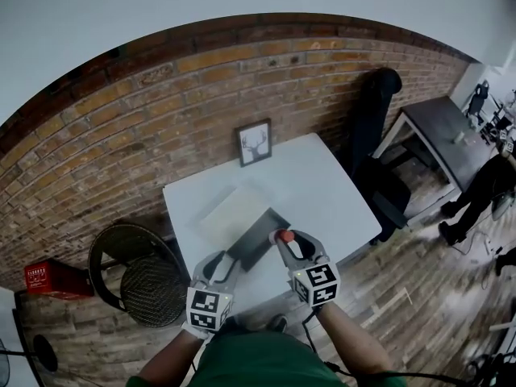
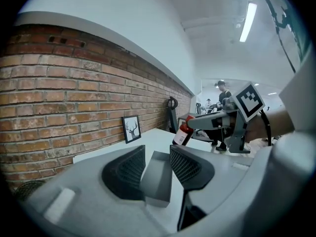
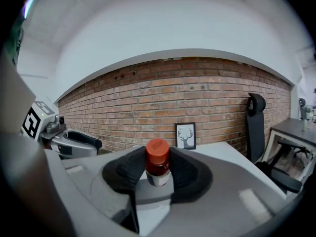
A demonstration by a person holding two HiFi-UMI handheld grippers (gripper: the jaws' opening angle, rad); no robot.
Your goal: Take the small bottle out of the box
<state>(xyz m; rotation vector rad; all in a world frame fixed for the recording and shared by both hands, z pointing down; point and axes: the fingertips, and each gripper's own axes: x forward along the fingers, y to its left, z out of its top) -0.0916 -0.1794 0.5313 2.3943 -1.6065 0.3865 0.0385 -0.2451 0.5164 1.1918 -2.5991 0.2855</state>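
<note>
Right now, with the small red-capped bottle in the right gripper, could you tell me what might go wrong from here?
1. The right gripper pinches the small dark bottle with a red cap only just below its cap. The body hangs tilted in the air, so it could slip and fall onto the white table.
2. The left gripper clamps one thin wall of the grey box; a tug might tip or drag it.

Lighting was bright, even and diffuse, and shadows were soft and faint. A ceiling strip light [image 2: 248,21] glared white in the left gripper view. All three views bent strongly at the edges, with dark corners. Nearest foreground surfaces were blurred, while the brick wall [image 1: 201,103] was sharp.
</note>
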